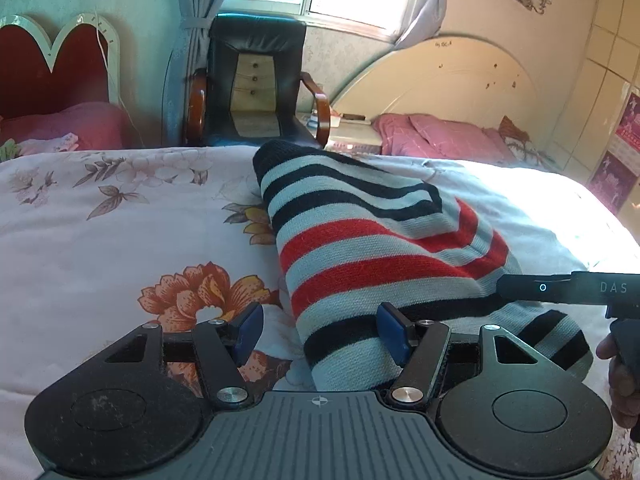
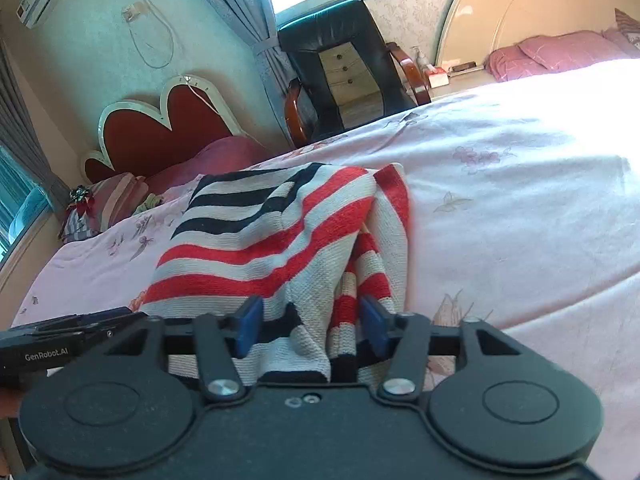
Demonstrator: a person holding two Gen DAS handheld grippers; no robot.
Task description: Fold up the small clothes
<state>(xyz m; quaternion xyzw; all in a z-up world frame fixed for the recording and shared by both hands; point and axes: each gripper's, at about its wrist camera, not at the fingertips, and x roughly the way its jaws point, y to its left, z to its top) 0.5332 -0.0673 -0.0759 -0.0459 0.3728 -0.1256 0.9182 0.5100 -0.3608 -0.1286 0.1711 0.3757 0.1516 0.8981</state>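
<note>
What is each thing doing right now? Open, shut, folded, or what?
Striped sweater: partly folded and rumpled, lying on the bedspread.
Left hand-held gripper: open, the sweater's near edge between its blue pads.
Right hand-held gripper: open, bunched sweater between its pads.
Floral bedspread: spread flat.
Curtains: tied back.
Black armchair: unoccupied.

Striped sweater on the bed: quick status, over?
Left gripper open, right gripper open, both jaws straddling fabric. Striped sweater partly folded on floral bedspread. Nothing in the way.
</note>
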